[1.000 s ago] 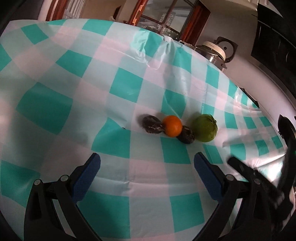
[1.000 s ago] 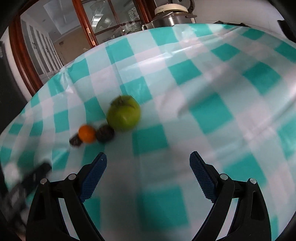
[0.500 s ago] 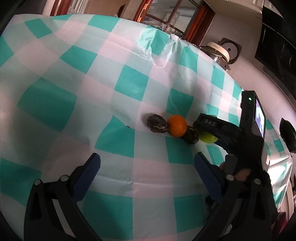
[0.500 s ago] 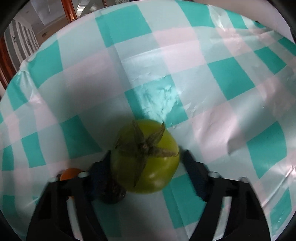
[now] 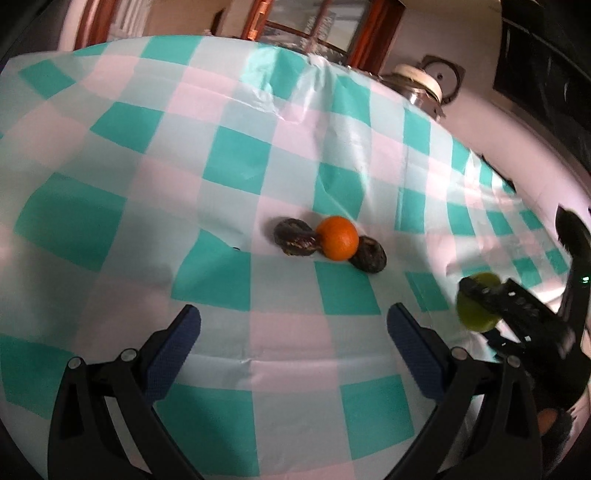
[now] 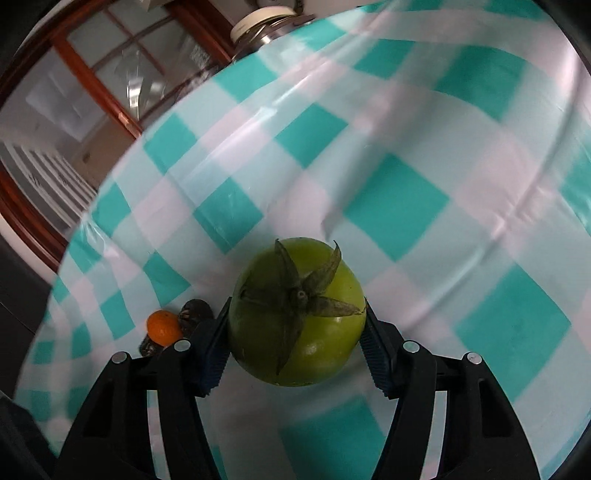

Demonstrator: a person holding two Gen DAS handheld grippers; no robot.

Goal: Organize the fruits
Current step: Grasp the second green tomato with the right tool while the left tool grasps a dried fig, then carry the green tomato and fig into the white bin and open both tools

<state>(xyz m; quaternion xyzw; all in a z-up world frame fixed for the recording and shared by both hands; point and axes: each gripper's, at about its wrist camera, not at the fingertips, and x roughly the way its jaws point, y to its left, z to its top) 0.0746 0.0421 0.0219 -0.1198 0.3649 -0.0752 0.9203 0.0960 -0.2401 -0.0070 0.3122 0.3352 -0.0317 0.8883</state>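
Black hand-held gripper (image 6: 297,325), ribbed blue fingertips (image 6: 373,354), silver screws.

The left wrist camera looks forward and down between the spread fingers of the left gripper (image 5: 293,332) across a checked tablecloth (image 5: 110,155), with an orange (image 5: 338,238) and two dark fruits (image 5: 295,242) at mid-distance and the right gripper (image 5: 480,308) at its right edge. The right wrist camera sits far closer, its frame filled by a green tomato (image 6: 295,317) clamped between that gripper's pads (image 6: 214,347), stem toward the lens. Both views share the cloth, the orange (image 6: 162,326), the tomato (image 5: 474,317) and a metal pot (image 6: 266,22) beyond the table's far edge.
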